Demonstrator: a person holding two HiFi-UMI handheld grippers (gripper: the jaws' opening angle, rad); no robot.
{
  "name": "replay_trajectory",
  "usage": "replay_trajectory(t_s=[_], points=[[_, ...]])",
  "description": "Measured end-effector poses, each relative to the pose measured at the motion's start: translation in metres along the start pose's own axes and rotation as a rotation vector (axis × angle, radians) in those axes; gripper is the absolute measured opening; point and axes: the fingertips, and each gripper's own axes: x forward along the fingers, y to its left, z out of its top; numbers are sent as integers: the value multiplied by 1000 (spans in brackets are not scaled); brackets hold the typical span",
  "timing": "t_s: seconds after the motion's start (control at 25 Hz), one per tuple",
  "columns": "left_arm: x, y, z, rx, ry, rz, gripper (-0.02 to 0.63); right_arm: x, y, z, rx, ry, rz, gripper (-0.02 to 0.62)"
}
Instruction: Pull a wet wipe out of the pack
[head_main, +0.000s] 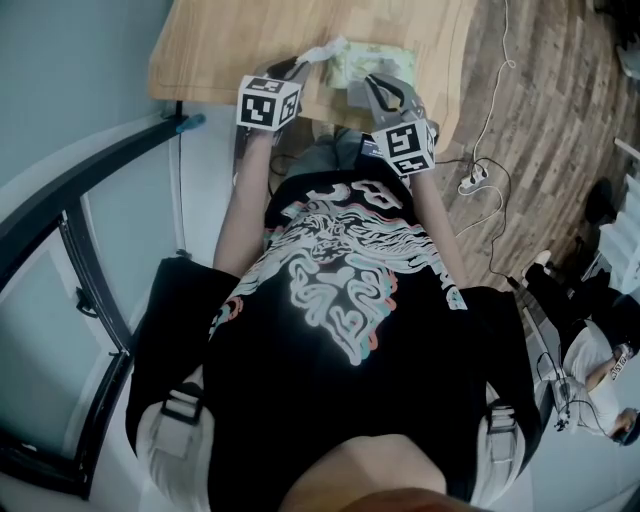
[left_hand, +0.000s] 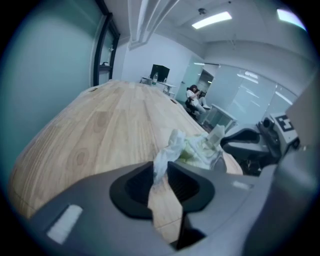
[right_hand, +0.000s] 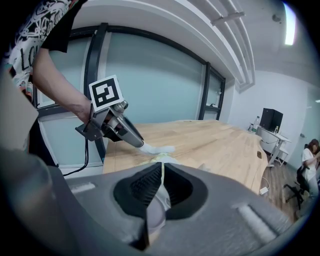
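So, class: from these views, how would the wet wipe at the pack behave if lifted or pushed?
Probably floppy: the wet wipe runs twisted and crumpled from the pack to between the left gripper's jaws, holding no flat shape. Likely light: it looks like one thin sheet bunched into a strand. Pushed, it would probably crumple rather than slide.

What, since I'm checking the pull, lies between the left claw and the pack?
A twisted wet wipe runs from the left claw to the pack, seen in the left gripper view.
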Motion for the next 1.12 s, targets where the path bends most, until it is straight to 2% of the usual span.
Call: replay_trajectory(t_s=[0.12,0.32,0.52,0.76,0.8,0.84,0.88,0.92,1.12], points=[[0,-3,-2,9,6,-1,63,-1,0,0,-3,-4,-1,14],[0,-5,-7,0,34,-8,143,-3,0,-1,-5,-5,2,14],[-3,-9,-4,0,9,-4,147,-6,-5,4,-12,-21,-9,14],[-10,-12,12,21,-51,23,145,-16,-31,15,48,-62,-90,14],[-12,-13,16,29,-62,26,138,-18,-34,17,51,-67,-98,14],[-15,-14,20,42,-77,33,104,-20,-37,20,56,-74,-105,14],[-19,-14,26,57,-96,43,26,-22,-40,23,64,-82,-113,14],[-23,-16,32,73,-118,52,-11,-24,-42,26,72,-89,-120,14],[-41,-25,59,123,-253,69,-11,-31,-51,38,97,-114,-163,14]])
